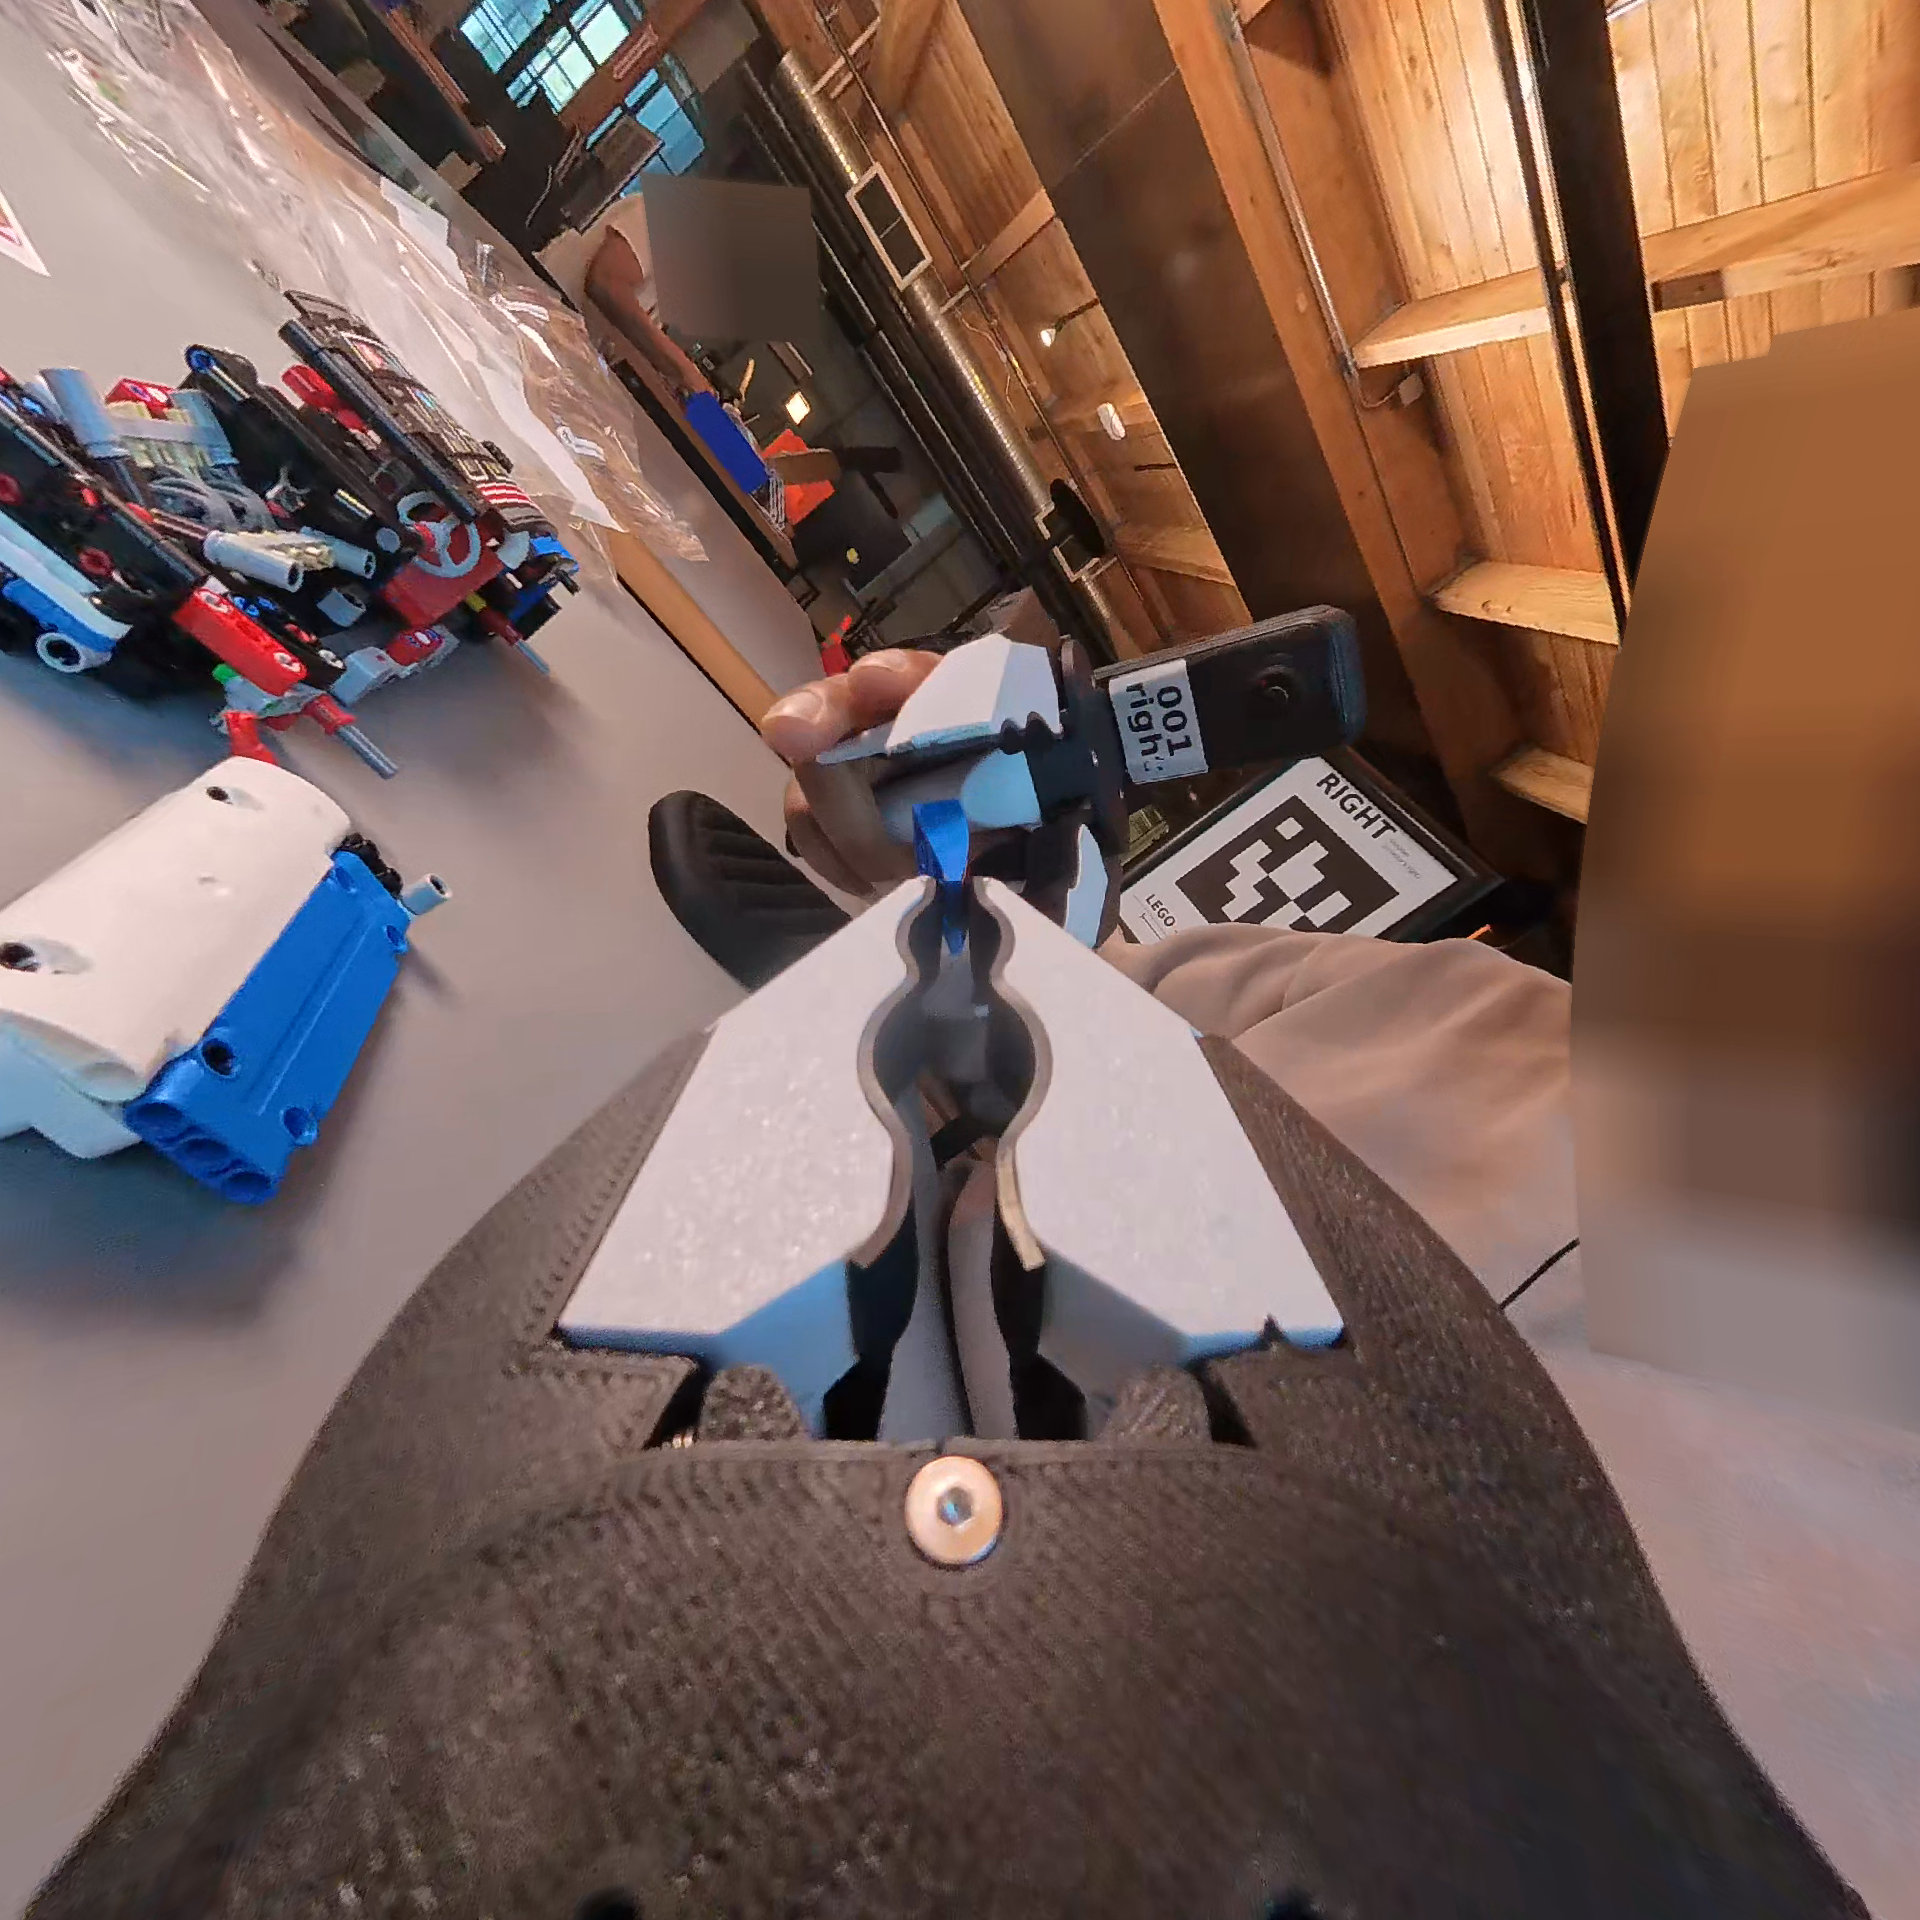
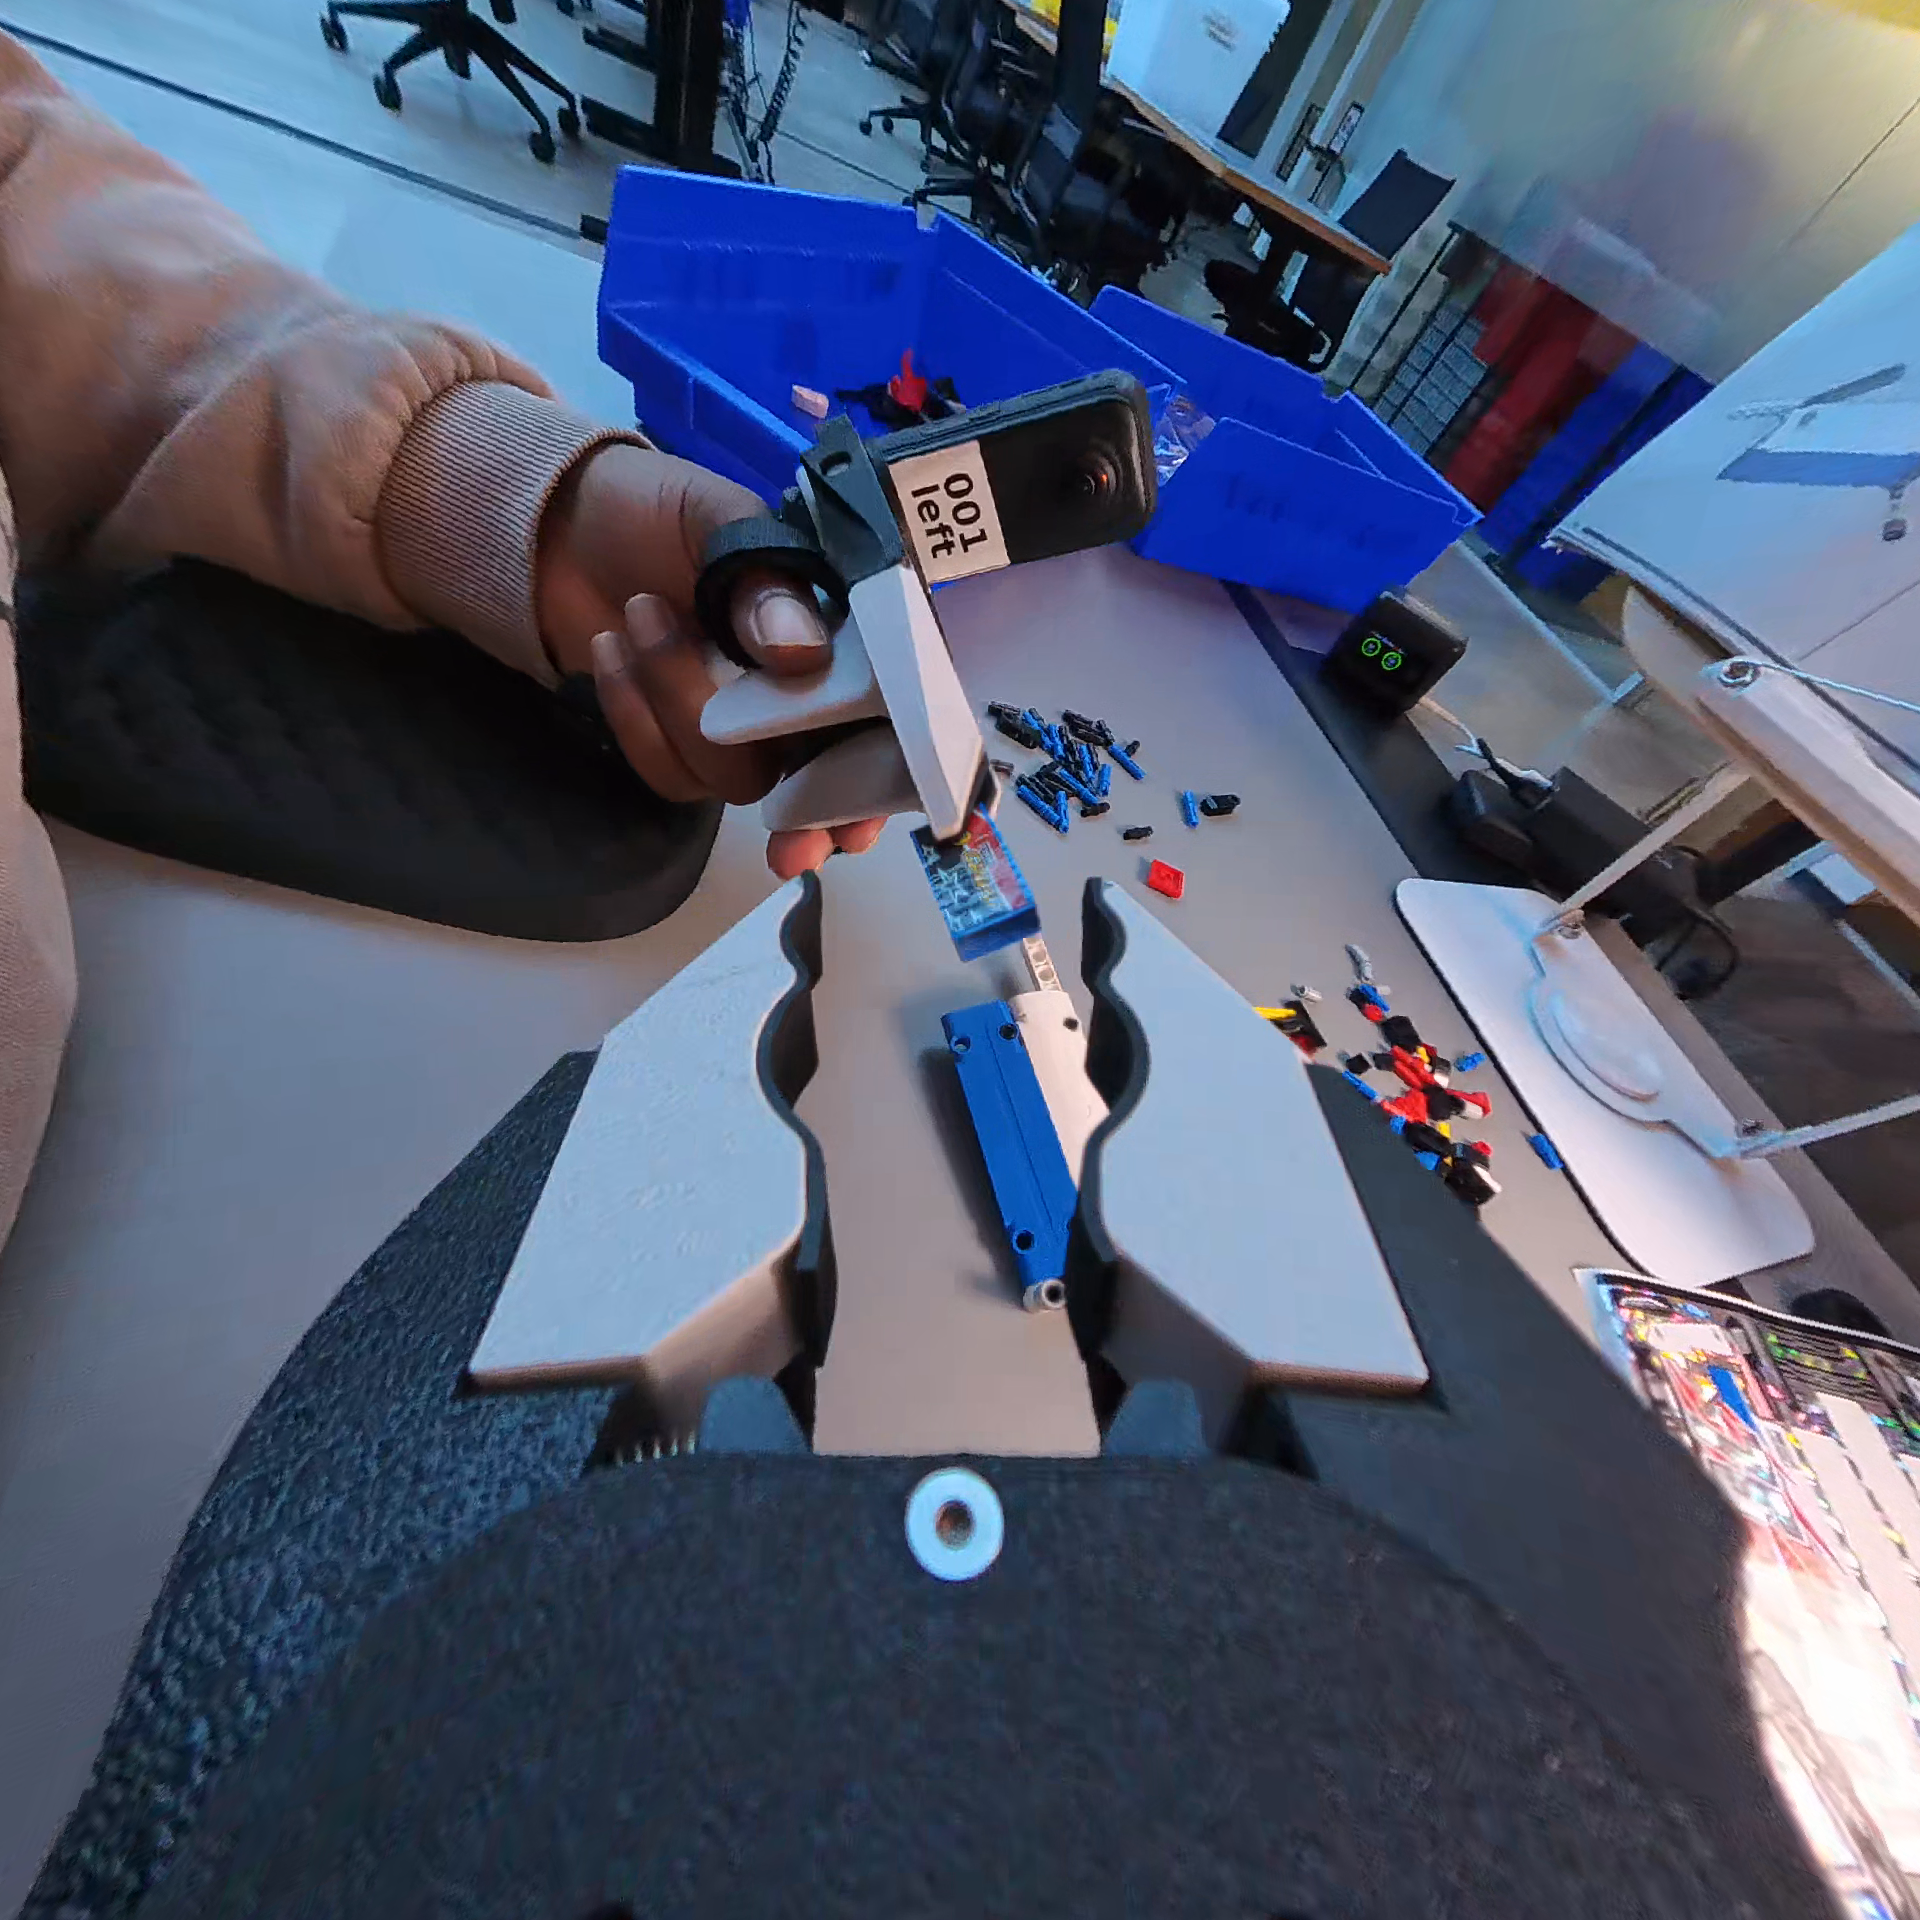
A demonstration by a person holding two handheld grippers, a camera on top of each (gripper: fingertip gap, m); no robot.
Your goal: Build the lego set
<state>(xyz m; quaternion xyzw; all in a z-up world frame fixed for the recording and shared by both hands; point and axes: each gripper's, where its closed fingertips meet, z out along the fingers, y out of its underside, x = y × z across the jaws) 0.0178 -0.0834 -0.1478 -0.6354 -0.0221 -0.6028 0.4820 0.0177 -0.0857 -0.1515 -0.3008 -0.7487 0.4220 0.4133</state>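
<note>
Left gripper [image 2: 951, 831]: closed, pinching small blue printed piece [image 2: 977, 894] by one end, above table. Right gripper [image 2: 951, 904]: wide apart, empty. Blue-white subassembly [image 2: 1013, 1132]: on table below. Risk: thin edge grip, piece may pivot or drop.

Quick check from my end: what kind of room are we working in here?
Most likely an open office or lab workshop. Rolling office chairs and long desks stand behind the grey table, blue parts bins sit on it, and timber walls with shelves rise on the other side.
</note>
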